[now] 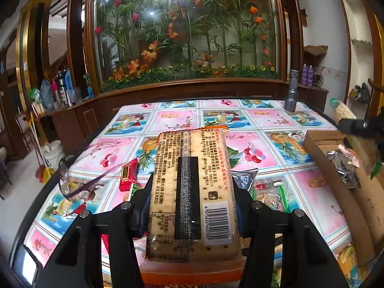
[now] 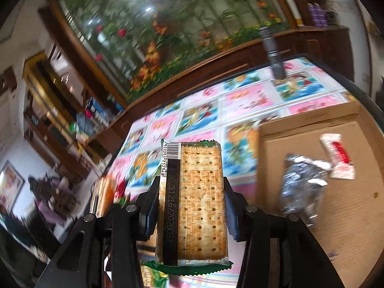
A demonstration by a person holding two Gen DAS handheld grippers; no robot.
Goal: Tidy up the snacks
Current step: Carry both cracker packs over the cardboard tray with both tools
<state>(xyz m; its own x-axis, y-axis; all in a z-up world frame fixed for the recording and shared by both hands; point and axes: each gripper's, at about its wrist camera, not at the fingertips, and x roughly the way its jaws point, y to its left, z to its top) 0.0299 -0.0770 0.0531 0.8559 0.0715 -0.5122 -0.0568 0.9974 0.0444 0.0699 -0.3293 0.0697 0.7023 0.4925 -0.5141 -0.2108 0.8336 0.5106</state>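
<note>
Cardboard box (image 2: pixel 312 192) lies right of my right gripper (image 2: pixel 192 201), which is clamped on a green-edged cracker pack (image 2: pixel 201 201) above the table; left gripper (image 1: pixel 192 199) clamps an orange-edged cracker pack (image 1: pixel 192 192). Step: carrying (judged). Next: lower each into the box, then release.

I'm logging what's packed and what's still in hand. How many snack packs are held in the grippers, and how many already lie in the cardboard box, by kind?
Cracker packs held in grippers: 2, the orange-trimmed cracker pack and the green-trimmed cracker pack
Silver foil packs in the cardboard box: 1, the silver foil pack
White-and-red packs in the box: 1, the white-and-red pack
Total: 4
</note>
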